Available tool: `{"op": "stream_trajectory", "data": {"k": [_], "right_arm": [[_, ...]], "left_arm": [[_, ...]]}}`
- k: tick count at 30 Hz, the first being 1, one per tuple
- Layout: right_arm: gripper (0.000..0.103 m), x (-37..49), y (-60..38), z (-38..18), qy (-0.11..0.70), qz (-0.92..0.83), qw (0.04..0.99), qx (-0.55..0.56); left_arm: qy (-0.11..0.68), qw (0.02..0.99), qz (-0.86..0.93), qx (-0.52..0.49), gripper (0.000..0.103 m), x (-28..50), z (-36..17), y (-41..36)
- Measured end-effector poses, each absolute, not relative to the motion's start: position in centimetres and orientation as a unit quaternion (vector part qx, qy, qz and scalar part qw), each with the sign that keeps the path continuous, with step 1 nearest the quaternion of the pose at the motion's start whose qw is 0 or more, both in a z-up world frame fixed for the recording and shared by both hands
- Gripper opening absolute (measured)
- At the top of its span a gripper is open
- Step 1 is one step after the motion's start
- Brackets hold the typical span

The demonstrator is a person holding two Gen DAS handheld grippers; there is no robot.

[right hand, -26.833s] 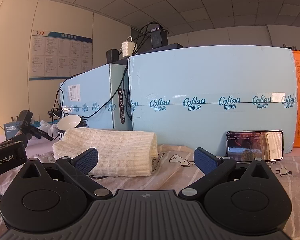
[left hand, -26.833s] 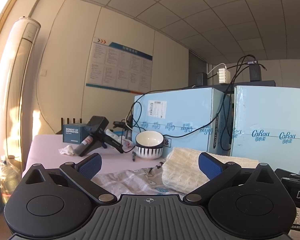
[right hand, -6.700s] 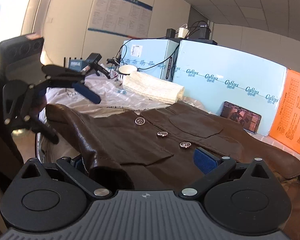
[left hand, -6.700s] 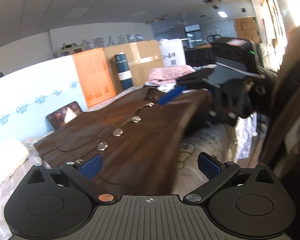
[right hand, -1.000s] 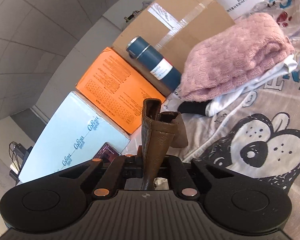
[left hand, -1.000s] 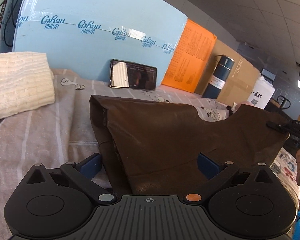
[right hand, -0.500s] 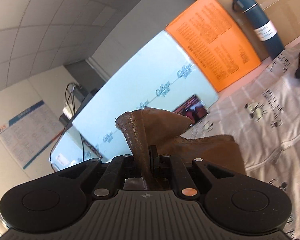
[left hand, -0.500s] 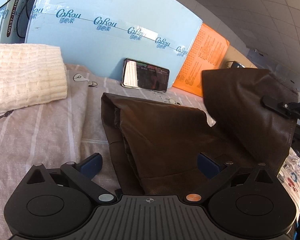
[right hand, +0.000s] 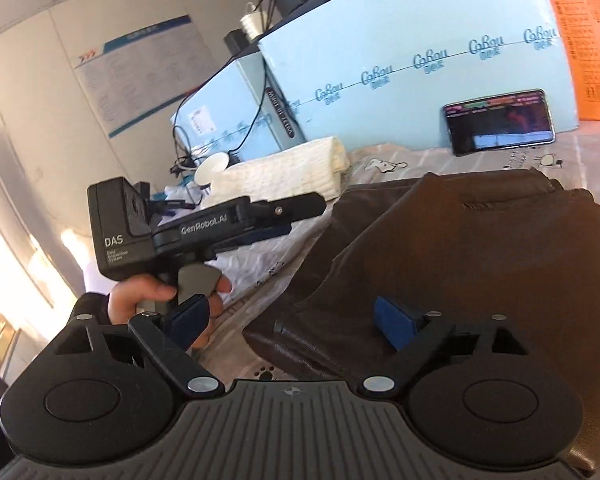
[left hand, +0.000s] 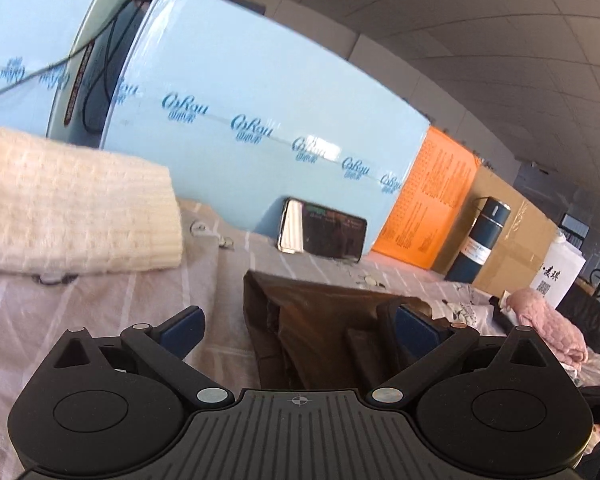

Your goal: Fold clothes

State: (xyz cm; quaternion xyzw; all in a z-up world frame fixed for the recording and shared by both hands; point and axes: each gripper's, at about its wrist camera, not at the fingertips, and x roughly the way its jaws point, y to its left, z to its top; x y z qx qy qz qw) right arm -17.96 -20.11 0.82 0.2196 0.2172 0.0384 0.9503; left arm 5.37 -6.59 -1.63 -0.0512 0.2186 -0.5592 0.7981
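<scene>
Office or storeroom doubling as a data-collection room, not a home. Grid of suspended ceiling tiles (left hand: 480,28) overhead, printed blue-and-white wall notice chart (right hand: 140,72) on plain wall. Large pale blue cartons with printed brand lettering (left hand: 260,120) stacked along far edge of the cloth-covered table (left hand: 100,300), brown taped cardboard box (left hand: 512,236) and orange printed sheet (left hand: 436,200) beside them. White power adapter with black cables (right hand: 252,20) on top of cartons. Black smartphone propped against carton (right hand: 500,120), screen lit.
</scene>
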Motion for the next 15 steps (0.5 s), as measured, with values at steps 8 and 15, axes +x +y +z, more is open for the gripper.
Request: {"op": "stream_trajectory", "data": {"k": [8, 15], "right_arm": [[0.1, -21.2, -27.1, 2.7, 0.146, -0.054, 0.96, 0.235], [0.1, -21.6, -31.5, -1.9, 0.185, -0.165, 0.918, 0.31]], "left_arm": [[0.142, 0.816, -0.547, 0.121, 0.103, -0.3, -0.3, -10.2], [0.183, 0.807, -0.521, 0.208, 0.103, -0.7, -2.5, -12.6]]}}
